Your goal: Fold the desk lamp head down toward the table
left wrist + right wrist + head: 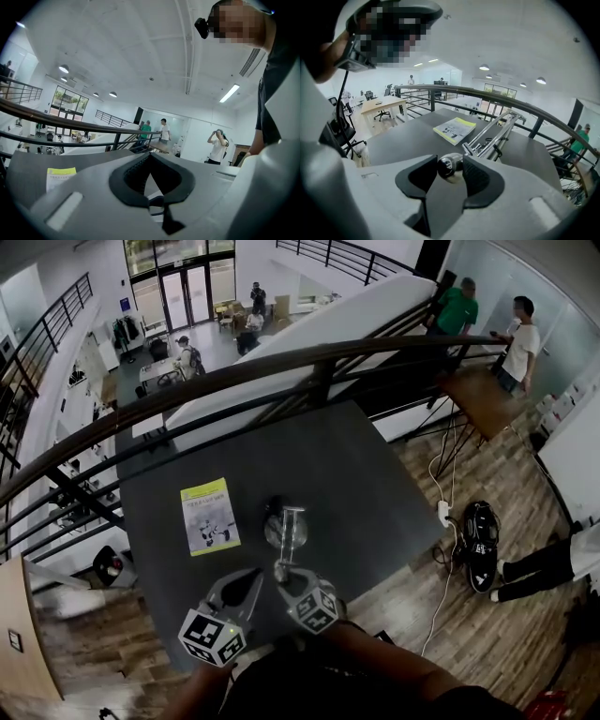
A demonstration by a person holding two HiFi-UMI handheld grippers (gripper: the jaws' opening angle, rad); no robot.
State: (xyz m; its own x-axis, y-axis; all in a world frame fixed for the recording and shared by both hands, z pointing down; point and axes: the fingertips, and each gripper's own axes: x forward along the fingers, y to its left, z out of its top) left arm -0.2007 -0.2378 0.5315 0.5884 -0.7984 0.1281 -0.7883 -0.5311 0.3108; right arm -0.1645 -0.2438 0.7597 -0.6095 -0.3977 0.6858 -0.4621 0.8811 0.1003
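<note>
A: "The right claw (450, 165) — what did it hold?"
B: "It was clamped on the lamp's (492, 136) knob, low over the table (356, 474), likely to steer the head down. The left claw (150, 157) was shut, empty — spare."

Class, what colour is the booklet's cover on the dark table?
Yellow-green and white booklet; head view shows it best.

Office mezzanine above an open lobby.
A dark railing (281, 367) crosses the head view; beyond it, at upper left, a lower floor shows glass doors (183, 292) and desks (155, 371). At the left of the right gripper view stands a wooden desk (382, 105) with office chairs (384, 114). Round ceiling lights (64, 69) hang overhead.
</note>
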